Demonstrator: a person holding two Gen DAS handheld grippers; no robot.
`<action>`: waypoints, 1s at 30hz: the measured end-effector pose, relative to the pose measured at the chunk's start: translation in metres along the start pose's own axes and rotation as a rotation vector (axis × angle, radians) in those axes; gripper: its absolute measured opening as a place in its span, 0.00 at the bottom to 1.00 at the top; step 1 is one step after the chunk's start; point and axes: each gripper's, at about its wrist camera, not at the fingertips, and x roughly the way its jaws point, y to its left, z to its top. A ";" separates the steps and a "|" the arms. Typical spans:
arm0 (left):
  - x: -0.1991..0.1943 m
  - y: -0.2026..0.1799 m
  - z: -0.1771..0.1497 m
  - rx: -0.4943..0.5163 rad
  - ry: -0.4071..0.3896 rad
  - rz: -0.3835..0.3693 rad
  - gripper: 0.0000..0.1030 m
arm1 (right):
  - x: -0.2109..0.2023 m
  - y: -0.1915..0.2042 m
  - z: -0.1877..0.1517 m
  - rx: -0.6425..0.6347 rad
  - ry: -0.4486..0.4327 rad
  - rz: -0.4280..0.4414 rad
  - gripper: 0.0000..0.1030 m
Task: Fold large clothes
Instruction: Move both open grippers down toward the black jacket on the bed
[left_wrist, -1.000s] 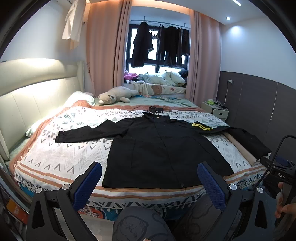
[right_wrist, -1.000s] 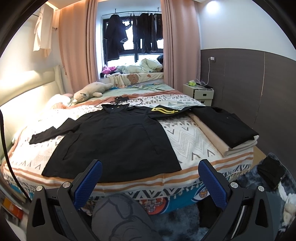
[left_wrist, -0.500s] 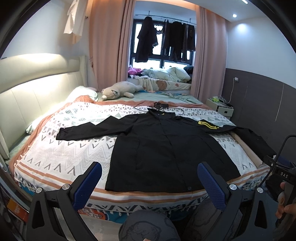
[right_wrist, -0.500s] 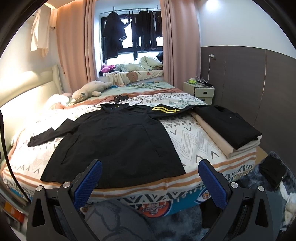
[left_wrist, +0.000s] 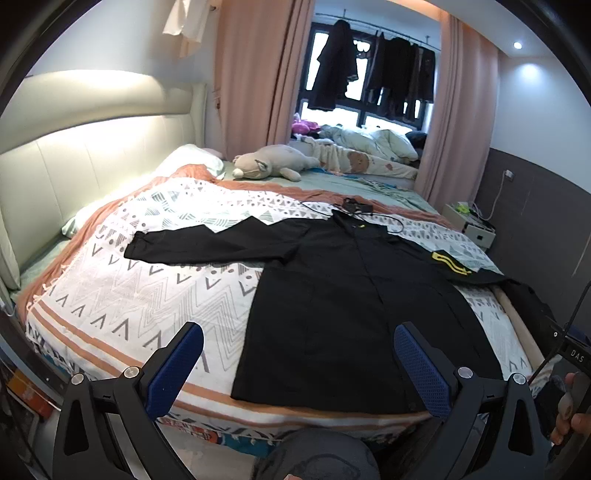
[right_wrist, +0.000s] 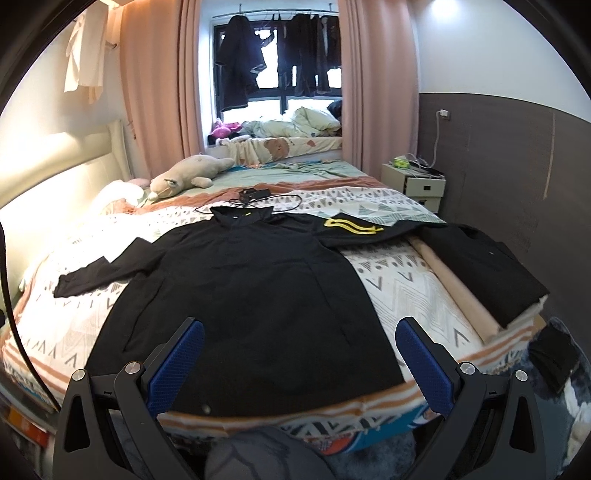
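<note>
A large black coat (left_wrist: 351, 295) (right_wrist: 251, 295) lies flat and face up on the patterned bedspread (left_wrist: 122, 288), hem toward me, both sleeves spread out. Its left sleeve (left_wrist: 207, 245) stretches toward the headboard. The right sleeve carries a yellow stripe patch (left_wrist: 451, 263) (right_wrist: 352, 225). My left gripper (left_wrist: 299, 365) hovers open over the bed's near edge, above the coat's hem. My right gripper (right_wrist: 299, 365) is also open just short of the hem, with nothing between its fingers.
A folded black garment (right_wrist: 484, 269) rests on a beige stack at the bed's right edge. A plush toy (left_wrist: 273, 166), a charger with cable (left_wrist: 356, 206) and a nightstand (right_wrist: 413, 182) sit farther back. A person's knee (left_wrist: 317, 458) and hand (left_wrist: 570, 406) show low in view.
Both grippers have moved forward toward the bed, so the coat looks larger and closer. Their jaws stay open. The coat has not moved.
</note>
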 end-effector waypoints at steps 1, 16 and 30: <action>0.005 0.003 0.003 -0.005 0.003 0.012 1.00 | 0.004 0.003 0.003 -0.004 -0.001 0.005 1.00; 0.095 0.081 0.041 -0.194 0.065 0.177 1.00 | 0.118 0.080 0.063 -0.093 0.041 0.184 1.00; 0.162 0.162 0.069 -0.343 0.075 0.292 0.98 | 0.225 0.168 0.084 -0.081 0.101 0.362 1.00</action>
